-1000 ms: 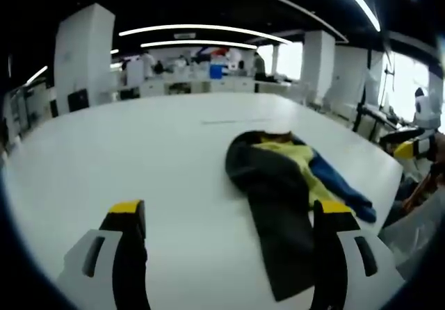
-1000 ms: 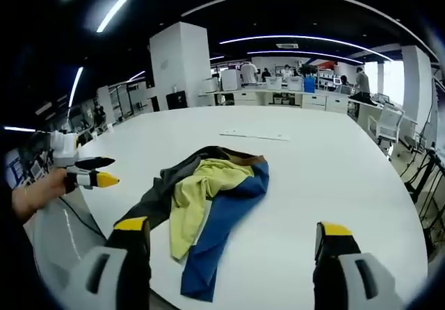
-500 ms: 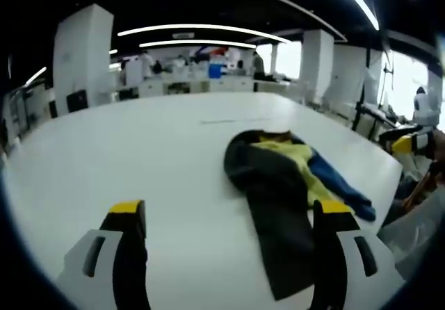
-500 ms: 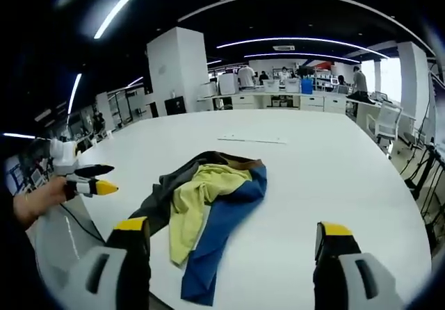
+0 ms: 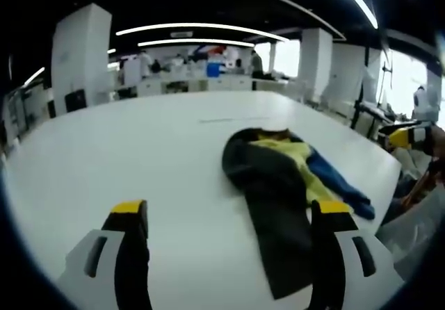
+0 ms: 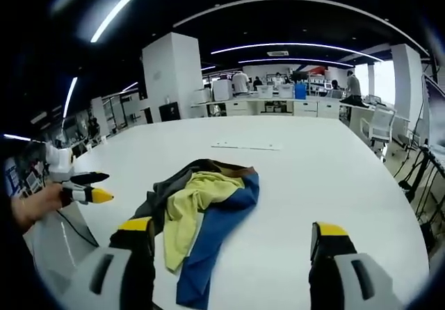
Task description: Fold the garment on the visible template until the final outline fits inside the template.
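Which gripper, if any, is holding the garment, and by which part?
Neither. The left gripper and right gripper are open and empty; the garment lies loose on the table.

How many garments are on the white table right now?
1. A single crumpled garment in dark grey, yellow and blue lies near the edge of the white table, between the two hand-held grippers; in the left gripper view it is right of centre. Its bunched folds could hide more.

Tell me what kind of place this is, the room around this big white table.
Probably an open-plan lab or office workspace. A crumpled garment lies on a large white table; beyond it stand rows of desks with equipment where people work, under long ceiling strip lights and a white pillar.
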`<move>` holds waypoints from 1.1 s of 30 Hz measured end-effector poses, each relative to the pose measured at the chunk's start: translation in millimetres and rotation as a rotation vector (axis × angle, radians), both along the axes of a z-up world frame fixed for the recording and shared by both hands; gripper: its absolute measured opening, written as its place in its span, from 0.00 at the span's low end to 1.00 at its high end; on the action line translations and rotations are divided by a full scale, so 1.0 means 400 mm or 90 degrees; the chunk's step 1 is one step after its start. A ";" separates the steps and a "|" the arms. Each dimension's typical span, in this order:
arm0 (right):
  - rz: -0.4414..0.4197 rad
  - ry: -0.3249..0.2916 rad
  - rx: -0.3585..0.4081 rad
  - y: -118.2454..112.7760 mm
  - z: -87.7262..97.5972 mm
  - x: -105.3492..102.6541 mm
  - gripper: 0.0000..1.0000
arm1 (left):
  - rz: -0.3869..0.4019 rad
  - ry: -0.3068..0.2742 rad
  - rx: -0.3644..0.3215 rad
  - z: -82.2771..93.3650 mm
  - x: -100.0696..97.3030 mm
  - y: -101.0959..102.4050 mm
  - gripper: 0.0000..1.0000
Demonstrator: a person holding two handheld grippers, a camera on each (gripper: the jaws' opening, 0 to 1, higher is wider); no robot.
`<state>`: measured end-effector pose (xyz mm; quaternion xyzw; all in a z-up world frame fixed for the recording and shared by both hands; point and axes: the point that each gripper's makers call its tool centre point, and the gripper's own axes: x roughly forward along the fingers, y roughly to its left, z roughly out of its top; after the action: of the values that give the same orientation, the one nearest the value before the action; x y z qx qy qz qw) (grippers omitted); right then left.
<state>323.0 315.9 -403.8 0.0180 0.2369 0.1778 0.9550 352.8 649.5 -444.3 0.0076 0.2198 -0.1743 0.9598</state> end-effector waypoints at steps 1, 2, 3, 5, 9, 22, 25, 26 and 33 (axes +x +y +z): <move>0.000 0.003 0.001 0.001 -0.003 -0.001 0.93 | 0.000 -0.001 -0.003 0.001 0.000 0.000 0.93; 0.000 0.003 -0.001 0.002 -0.005 -0.001 0.93 | 0.001 0.000 -0.004 0.001 0.000 0.000 0.93; 0.002 0.005 -0.003 0.003 -0.008 -0.001 0.92 | 0.001 -0.001 -0.004 0.001 0.000 0.001 0.93; 0.001 0.003 -0.005 0.003 -0.006 0.001 0.90 | 0.001 -0.001 -0.002 0.001 0.000 0.001 0.92; 0.004 -0.002 -0.001 0.006 -0.002 0.009 0.89 | -0.007 -0.004 -0.003 0.007 0.001 -0.009 0.91; 0.015 0.004 0.002 0.012 -0.025 0.031 0.85 | -0.063 -0.004 0.011 0.005 -0.003 -0.068 0.85; 0.017 0.010 0.005 0.014 -0.037 0.034 0.85 | -0.068 0.000 0.010 0.006 -0.005 -0.070 0.85; 0.017 0.011 0.006 0.015 -0.040 0.035 0.85 | -0.070 0.001 0.008 0.008 -0.005 -0.071 0.85; 0.032 0.026 0.009 0.030 -0.074 0.047 0.72 | -0.086 -0.002 -0.018 0.034 0.010 -0.092 0.78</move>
<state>341.8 328.1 -433.4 0.0224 0.2551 0.2031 0.9451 356.7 612.6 -430.8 0.0088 0.2148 -0.2414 0.9463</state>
